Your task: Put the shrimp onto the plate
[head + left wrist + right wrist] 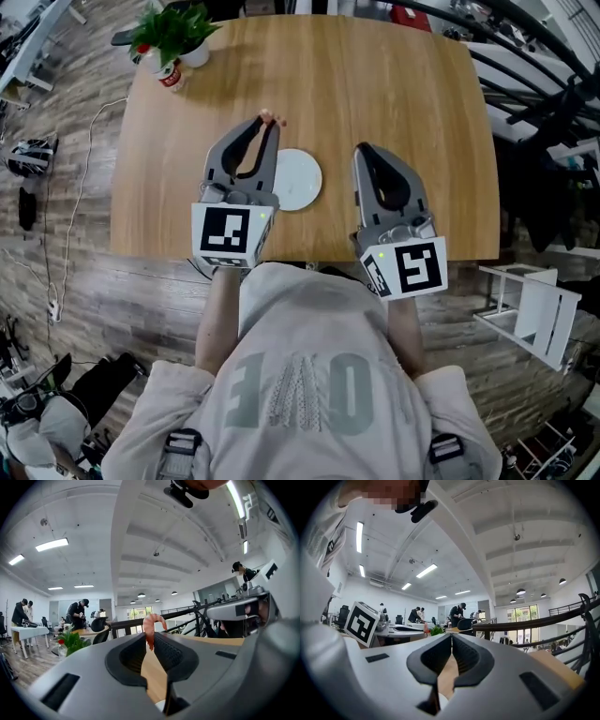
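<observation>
My left gripper [267,121] is shut on a pink shrimp [272,118], held at its tips over the wooden table [375,84], just beyond the far-left rim of the white plate [300,180]. In the left gripper view the curled shrimp [151,625] sticks up from between the closed jaws of the left gripper [150,639]. My right gripper [364,149] hovers to the right of the plate, jaws together with nothing in them; in its own view the right gripper [451,639] shows its tips touching.
A small potted plant [173,33] stands at the table's far left corner. A white stool [530,305] sits off the table's right side. Several people work at desks [403,629] in the background. Cables lie on the floor at left.
</observation>
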The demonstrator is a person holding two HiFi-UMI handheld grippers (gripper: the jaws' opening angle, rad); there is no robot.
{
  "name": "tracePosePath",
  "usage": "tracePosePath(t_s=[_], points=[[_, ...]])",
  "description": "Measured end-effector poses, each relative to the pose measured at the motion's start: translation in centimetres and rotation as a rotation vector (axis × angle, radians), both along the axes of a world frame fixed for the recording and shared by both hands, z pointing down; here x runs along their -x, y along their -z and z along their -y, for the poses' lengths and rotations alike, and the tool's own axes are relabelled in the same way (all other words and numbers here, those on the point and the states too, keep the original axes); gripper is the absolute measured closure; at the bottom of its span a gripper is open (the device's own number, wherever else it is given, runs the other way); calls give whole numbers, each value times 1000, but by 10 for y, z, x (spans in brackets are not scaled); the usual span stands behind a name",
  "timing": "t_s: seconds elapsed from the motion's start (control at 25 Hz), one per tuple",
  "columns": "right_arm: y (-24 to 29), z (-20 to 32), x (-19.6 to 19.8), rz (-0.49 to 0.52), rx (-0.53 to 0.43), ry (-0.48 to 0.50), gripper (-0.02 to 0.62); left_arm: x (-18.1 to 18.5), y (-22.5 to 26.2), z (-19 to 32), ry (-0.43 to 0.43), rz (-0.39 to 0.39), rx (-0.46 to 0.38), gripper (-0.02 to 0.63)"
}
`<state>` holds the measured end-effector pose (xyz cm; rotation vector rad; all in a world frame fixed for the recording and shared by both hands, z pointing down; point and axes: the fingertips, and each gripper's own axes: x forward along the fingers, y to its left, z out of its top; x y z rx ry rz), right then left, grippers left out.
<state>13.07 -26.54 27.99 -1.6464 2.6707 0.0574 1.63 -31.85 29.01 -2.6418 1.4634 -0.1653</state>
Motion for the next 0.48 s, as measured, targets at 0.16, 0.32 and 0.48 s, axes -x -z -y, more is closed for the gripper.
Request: tracePosePath(t_s=[0.16, 0.32, 0.48], points=[[-10, 19, -8, 13, 34, -46, 574, -7, -43, 25, -36, 84, 102, 549], [-18, 28, -12, 18, 73, -50, 574, -8, -88, 32, -49, 192, 212, 549], [-34, 39, -11, 25, 127, -46, 574, -4, -124, 35, -50, 200, 322, 549]])
